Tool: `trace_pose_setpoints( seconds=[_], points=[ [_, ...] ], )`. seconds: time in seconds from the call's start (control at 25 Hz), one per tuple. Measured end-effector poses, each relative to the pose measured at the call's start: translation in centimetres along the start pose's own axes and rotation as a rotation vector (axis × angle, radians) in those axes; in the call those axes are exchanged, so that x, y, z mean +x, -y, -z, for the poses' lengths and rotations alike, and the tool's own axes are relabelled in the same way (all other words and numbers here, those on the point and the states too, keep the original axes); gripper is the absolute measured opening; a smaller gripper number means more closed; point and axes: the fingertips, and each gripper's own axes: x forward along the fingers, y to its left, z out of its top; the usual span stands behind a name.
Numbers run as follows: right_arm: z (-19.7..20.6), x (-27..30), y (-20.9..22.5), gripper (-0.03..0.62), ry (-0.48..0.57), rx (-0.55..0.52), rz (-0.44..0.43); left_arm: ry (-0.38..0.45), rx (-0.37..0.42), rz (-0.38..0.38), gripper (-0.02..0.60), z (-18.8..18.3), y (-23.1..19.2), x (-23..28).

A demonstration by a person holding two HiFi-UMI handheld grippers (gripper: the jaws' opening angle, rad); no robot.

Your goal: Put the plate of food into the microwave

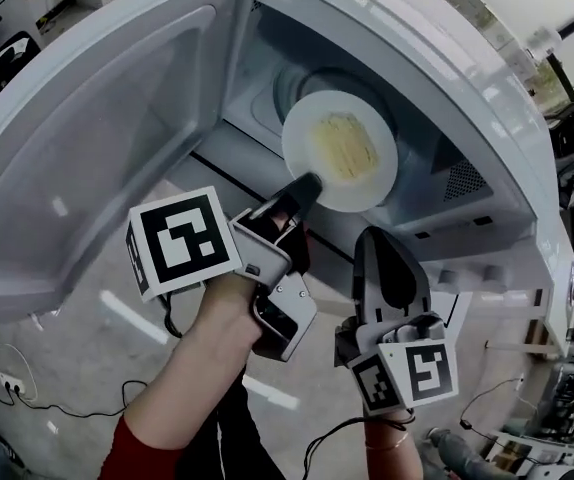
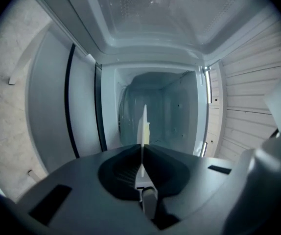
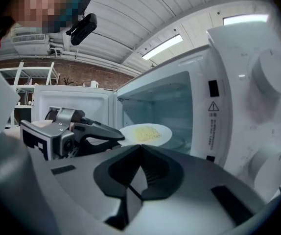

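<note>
Task partly complete. The microwave [image 1: 487,88] door [image 1: 87,148] stands wide open. The left gripper [image 1: 305,183] is clamped on the near rim of the plate [image 1: 362,196] and carries it level at the front edge of the cavity, food [image 1: 345,143] on top. Setting down, release and door closing appear outstanding. The right gripper [image 1: 385,243] hangs outside, jaws together, empty. Nothing visibly blocks the opening.

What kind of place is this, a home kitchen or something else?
Probably a workshop or lab, not a home kitchen: strip lights on a ribbed ceiling, a bare brick wall, and loose cables on the floor.
</note>
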Motion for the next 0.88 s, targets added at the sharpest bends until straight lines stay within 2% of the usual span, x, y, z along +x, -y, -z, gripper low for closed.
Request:
trace_pose_setpoints(
  seconds=[0.2, 0.36, 0.6, 0.88],
  points=[
    [0.4, 1.2, 0.3, 0.014, 0.006, -0.016, 0.001, 0.006, 0.001, -0.021, 0.023, -1.0, -0.2, 2.0],
    [0.9, 2.4, 0.6, 0.014, 0.009, 0.007, -0.002, 0.007, 0.061, -0.049, 0.023, -1.9, -0.2, 3.3],
    [0.5, 3.0, 0.7, 0.014, 0.029, 0.018, -0.011, 0.018, 0.066, -0.091, 0.023, -3.7, -1.1, 4.9],
    [0.4, 3.0, 0.5, 0.014, 0.022, 0.021, -0.013, -0.017, 0.093, -0.148, 0.025, -4.2, -1.3, 5.8]
  ],
)
